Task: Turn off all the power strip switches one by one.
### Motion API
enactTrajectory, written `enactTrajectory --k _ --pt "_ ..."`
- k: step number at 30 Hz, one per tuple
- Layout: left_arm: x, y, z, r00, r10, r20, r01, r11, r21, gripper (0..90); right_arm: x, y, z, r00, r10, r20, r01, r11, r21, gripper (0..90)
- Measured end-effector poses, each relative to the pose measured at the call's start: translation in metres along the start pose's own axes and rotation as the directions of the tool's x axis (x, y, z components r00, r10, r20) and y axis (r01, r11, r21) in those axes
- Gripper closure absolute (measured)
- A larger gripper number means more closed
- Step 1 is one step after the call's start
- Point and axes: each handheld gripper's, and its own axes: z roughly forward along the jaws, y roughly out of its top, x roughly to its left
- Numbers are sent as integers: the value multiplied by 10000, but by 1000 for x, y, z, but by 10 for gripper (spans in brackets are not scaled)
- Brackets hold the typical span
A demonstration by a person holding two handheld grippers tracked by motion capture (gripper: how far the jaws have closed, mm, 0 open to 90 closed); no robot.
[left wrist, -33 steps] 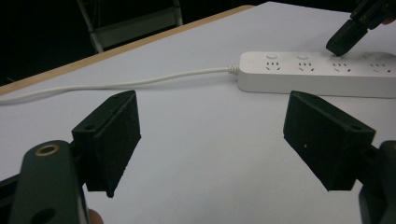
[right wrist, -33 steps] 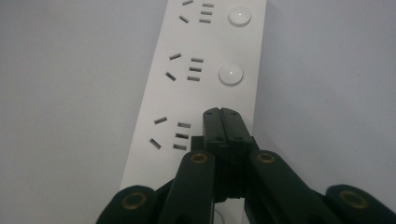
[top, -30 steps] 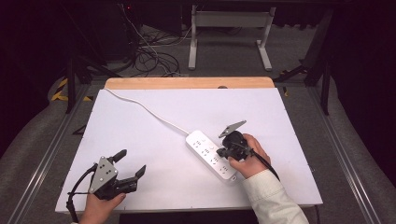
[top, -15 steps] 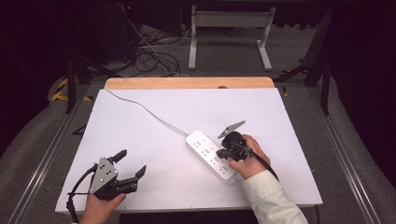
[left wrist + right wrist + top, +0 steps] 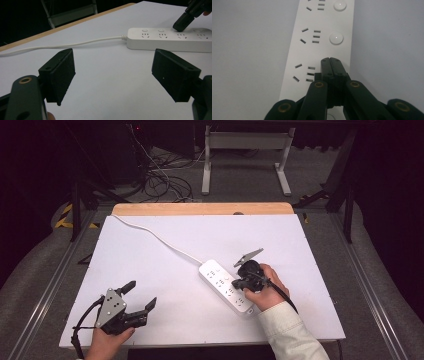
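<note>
A white power strip (image 5: 227, 286) lies slantwise right of the table's middle, its white cable (image 5: 155, 236) running to the far left corner. My right gripper (image 5: 242, 282) is shut with nothing held, its joined tips down on the power strip (image 5: 319, 42) where a third round button would sit; two round buttons (image 5: 336, 38) show beyond the tips. My left gripper (image 5: 139, 298) rests open at the near left of the table, jaws wide apart with nothing between them. In the left gripper view the power strip (image 5: 170, 39) lies ahead with the right gripper's tip (image 5: 182, 22) on it.
The white table top (image 5: 150, 270) has a wooden strip (image 5: 200, 208) along its far edge. Behind it stand a white frame (image 5: 245, 150) and loose cables (image 5: 160, 175) on the floor. Metal rails (image 5: 60, 270) run along both sides.
</note>
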Motion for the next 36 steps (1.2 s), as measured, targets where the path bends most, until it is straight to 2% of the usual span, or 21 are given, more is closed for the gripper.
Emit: enactTrajectory --k 3,9,11,12,13,14,15,16,18,21,26,29,36 --pt "0 0 0 10000 -5 -7 5 10000 1 192 -2 0 0 9997 169 -151 -169 9999 8 900" --pt "0 0 0 10000 18 -12 -18 10000 0 193 -2 -1 1 9996 247 -110 -247 9997 -26 900" --pt "0 0 -1 10000 -24 -14 24 10000 -15 193 -1 -1 0 10000 -4 -90 4 9999 -106 900" --pt "1 0 -1 10000 -5 -6 5 10000 -20 192 0 -1 -4 9998 -199 61 202 9986 -497 900" --pt "1 0 -1 10000 -13 9 13 10000 -33 192 2 -1 -7 9988 -383 302 402 9970 -663 900" --pt "1 0 0 10000 -41 10 41 10000 -27 192 3 0 -14 9989 -437 192 457 9919 -1182 900" --pt "1 0 0 10000 -69 -4 69 10000 -16 192 4 2 -24 9986 -502 134 518 9826 -1782 900" --pt "2 0 1 9999 -114 -8 114 9999 2 192 6 4 -30 9979 -579 284 623 9789 -1948 900" --pt "2 0 2 10000 -25 13 25 10000 32 192 8 6 -34 9965 -697 453 774 9767 -2000 900" --pt "1 0 1 10000 -51 -5 51 10000 14 193 7 6 -29 9959 -745 518 830 9784 -1892 900" --pt "1 0 1 10000 -63 -17 63 10000 7 192 7 10 -21 9962 -737 462 816 9757 -2032 900" --pt "1 0 1 10000 -45 -32 45 10000 3 192 3 12 -14 9961 -693 540 786 9772 -1971 900" --pt "2 0 1 10000 -46 -29 46 10000 11 192 -3 19 2 9979 -557 320 603 9839 -1680 900"
